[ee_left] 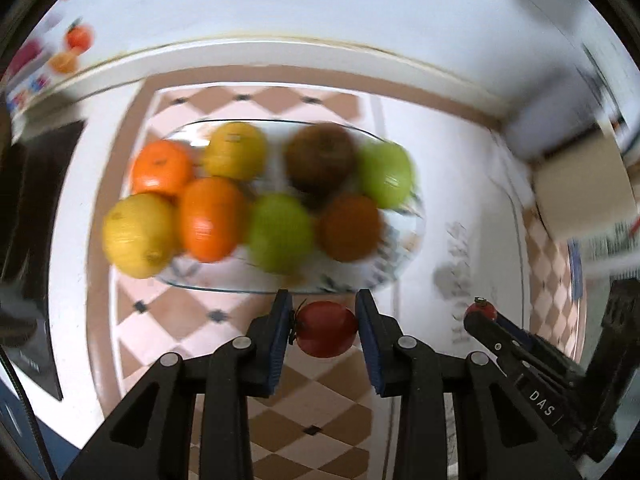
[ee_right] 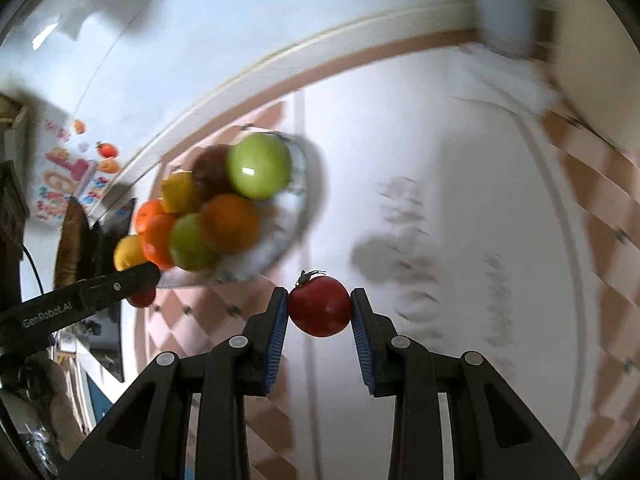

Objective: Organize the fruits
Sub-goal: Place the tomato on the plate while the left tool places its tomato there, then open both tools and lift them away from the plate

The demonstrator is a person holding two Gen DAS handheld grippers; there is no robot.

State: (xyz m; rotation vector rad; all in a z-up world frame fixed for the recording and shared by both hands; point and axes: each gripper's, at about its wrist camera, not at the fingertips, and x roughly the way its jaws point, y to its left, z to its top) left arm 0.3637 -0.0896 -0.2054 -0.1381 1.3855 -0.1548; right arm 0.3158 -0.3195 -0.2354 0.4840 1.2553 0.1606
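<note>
I am holding a red tomato (ee_left: 326, 329) between the left gripper (ee_left: 323, 332) pads, and a second red tomato (ee_right: 320, 311) clamped in the right gripper (ee_right: 320, 312), both above the tablecloth (ee_right: 440, 168). Beyond them, the glass bowl (ee_left: 400, 268) is already carrying eight fruits, so I judge only these two remain.
</note>
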